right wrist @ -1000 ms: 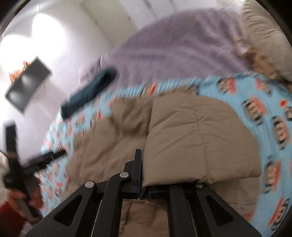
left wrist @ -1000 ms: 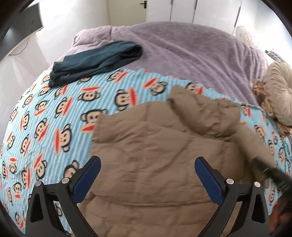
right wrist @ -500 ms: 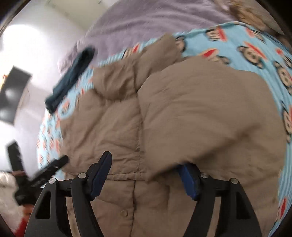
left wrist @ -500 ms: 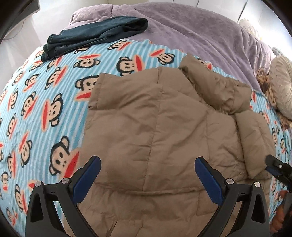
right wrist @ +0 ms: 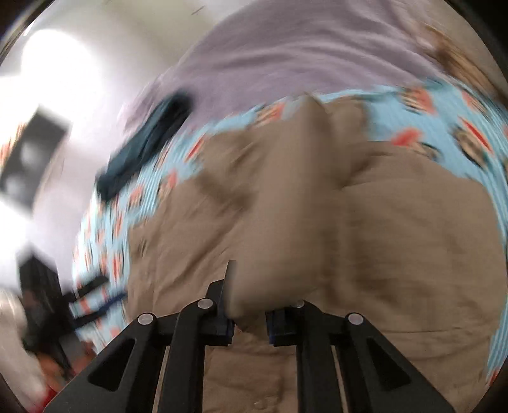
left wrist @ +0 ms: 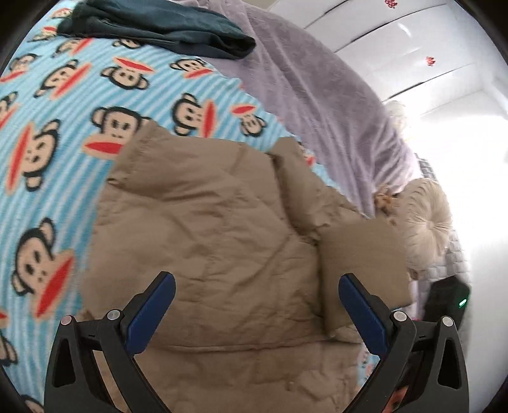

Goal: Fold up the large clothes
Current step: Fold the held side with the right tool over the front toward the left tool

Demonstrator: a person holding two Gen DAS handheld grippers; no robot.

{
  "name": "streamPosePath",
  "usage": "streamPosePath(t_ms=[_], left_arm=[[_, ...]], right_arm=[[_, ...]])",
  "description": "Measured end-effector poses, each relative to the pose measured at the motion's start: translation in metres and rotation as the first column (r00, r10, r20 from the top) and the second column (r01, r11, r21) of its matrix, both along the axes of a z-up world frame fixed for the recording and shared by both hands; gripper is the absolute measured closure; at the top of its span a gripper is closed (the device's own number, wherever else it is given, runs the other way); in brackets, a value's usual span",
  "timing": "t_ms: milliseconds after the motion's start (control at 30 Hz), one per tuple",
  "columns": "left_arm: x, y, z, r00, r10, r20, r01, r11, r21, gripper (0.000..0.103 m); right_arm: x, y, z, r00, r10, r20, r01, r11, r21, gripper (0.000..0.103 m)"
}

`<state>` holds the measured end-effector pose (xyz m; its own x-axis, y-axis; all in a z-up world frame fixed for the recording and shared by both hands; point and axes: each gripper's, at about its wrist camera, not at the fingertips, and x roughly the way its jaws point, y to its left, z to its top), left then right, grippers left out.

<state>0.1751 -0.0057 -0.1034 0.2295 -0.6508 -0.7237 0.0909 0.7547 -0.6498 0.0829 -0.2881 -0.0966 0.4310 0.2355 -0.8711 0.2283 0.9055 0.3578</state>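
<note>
A tan puffer jacket [left wrist: 206, 222] lies flat on the monkey-print blanket [left wrist: 47, 127], one sleeve [left wrist: 358, 263] folded over its right side. My left gripper [left wrist: 257, 301] hovers open above the jacket's lower half with nothing between its blue pads. In the blurred right wrist view, the jaws of my right gripper [right wrist: 249, 317] are closing, and a thick fold of the jacket [right wrist: 273, 254] bulges up from between the pads. The left gripper [right wrist: 95, 298] shows as a dark smear at the left edge there.
A folded dark teal garment [left wrist: 165, 28] rests at the far edge of the monkey blanket, on a purple bedspread [left wrist: 317, 95]. A round cream cushion [left wrist: 425, 222] sits to the right, with a black device [left wrist: 447, 298] showing a green light below it. White cupboards stand behind.
The right gripper let go of the folded sleeve, opened wide, then closed again on a fold of the jacket. The left gripper dropped closer to the jacket and swung right, staying open.
</note>
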Motion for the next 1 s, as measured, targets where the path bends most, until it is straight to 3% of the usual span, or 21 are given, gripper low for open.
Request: streamPosePath(t_ms=[67,167,233,367,433,567,600,633,700,767,800,833,867,1000], left_arm=[[0.001,-0.006,-0.002,1.000,-0.026,-0.009,0.026,0.999,-0.030,0.000],[0.001,-0.018,-0.009,0.997,-0.067,-0.038,0.065,0.997,-0.047,0.000],[0.000,-0.026,-0.014,0.995,-0.091,-0.050,0.089,0.995,-0.040,0.000],[-0.001,-0.045,-0.028,0.987,-0.137,-0.088,0.136,0.991,-0.019,0.000],[-0.005,-0.056,-0.032,0.982,-0.162,-0.097,0.162,0.987,-0.010,0.000],[-0.007,-0.077,-0.036,0.975,-0.199,-0.095,0.204,0.978,0.052,0.001],[-0.007,-0.084,-0.036,0.974,-0.205,-0.091,0.212,0.974,0.077,0.013],[-0.007,-0.086,-0.037,0.972,-0.215,-0.091,0.223,0.971,0.090,0.044],[-0.005,-0.094,-0.040,0.962,-0.248,-0.118,0.263,0.955,0.138,0.086],[-0.005,-0.090,-0.036,0.967,-0.237,-0.095,0.250,0.957,0.145,0.087],[-0.006,-0.085,-0.031,0.971,-0.230,-0.067,0.238,0.958,0.162,0.087],[-0.007,-0.080,-0.028,0.973,-0.224,-0.050,0.229,0.956,0.182,0.087],[-0.006,-0.073,-0.026,0.978,-0.208,-0.033,0.210,0.955,0.209,0.087],[0.002,-0.055,-0.042,0.982,-0.184,-0.050,0.190,0.941,0.281,0.086]], right_arm=[[0.003,0.033,-0.016,0.993,0.096,-0.065,-0.099,0.994,-0.050,0.081],[-0.012,0.053,-0.032,0.979,0.154,-0.136,-0.163,0.985,-0.058,0.058],[-0.027,0.043,-0.033,0.979,0.148,-0.141,-0.150,0.989,-0.001,0.024],[-0.066,-0.016,-0.024,0.987,0.020,-0.158,-0.010,0.998,0.062,0.021],[-0.085,-0.060,-0.022,0.978,-0.103,-0.179,0.122,0.987,0.100,0.021],[-0.125,-0.145,-0.019,0.908,-0.379,-0.178,0.409,0.893,0.185,0.021],[-0.137,-0.167,-0.021,0.873,-0.452,-0.183,0.484,0.851,0.204,0.021],[-0.145,-0.180,-0.023,0.849,-0.494,-0.188,0.526,0.822,0.219,0.021],[-0.158,-0.206,-0.029,0.801,-0.566,-0.195,0.598,0.760,0.253,0.021],[-0.163,-0.223,-0.037,0.771,-0.603,-0.205,0.637,0.718,0.282,0.025],[-0.161,-0.227,-0.040,0.767,-0.607,-0.210,0.641,0.708,0.295,0.046],[-0.156,-0.223,-0.043,0.770,-0.601,-0.215,0.638,0.710,0.298,0.077],[-0.153,-0.224,-0.046,0.780,-0.585,-0.224,0.626,0.722,0.293,0.086],[-0.122,-0.193,-0.062,0.841,-0.494,-0.221,0.539,0.802,0.258,0.089]])
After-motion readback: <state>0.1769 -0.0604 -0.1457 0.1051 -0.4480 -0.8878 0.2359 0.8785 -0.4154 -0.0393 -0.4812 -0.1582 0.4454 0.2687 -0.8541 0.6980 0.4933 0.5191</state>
